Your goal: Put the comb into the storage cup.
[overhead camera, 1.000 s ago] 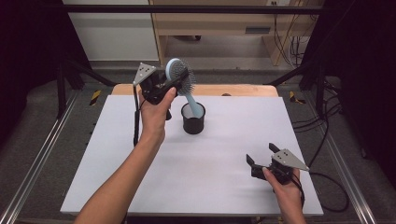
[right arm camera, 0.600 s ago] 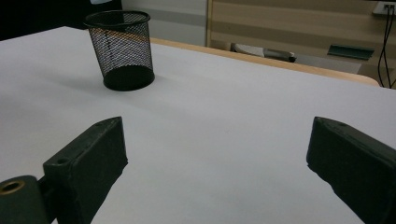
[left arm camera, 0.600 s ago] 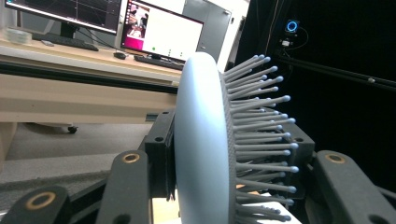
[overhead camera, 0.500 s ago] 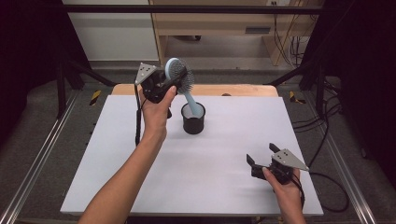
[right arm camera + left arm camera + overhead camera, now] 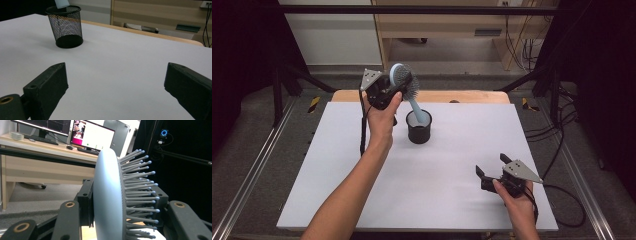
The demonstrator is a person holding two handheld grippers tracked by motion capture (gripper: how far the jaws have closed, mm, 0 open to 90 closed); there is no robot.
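A pale blue hairbrush [image 5: 402,79] with grey bristles stands tilted above a black mesh cup [image 5: 419,128] at the back middle of the white table. The lower end of its handle [image 5: 417,111] dips into the cup's mouth. My left gripper [image 5: 399,89] is raised and shut on the brush head, which the left gripper view shows as the brush [image 5: 107,195] clamped edge-on between both jaws [image 5: 122,198]. My right gripper [image 5: 491,165] rests open near the front right of the table with nothing in it. In the right gripper view [image 5: 117,82] the cup [image 5: 65,27] stands far ahead to the left.
The white tabletop [image 5: 337,165] has bare room on all sides of the cup. A wooden strip [image 5: 462,96] runs along its back edge, and metal rails [image 5: 257,165] flank the table. Cables [image 5: 562,150] lie on the floor at the right.
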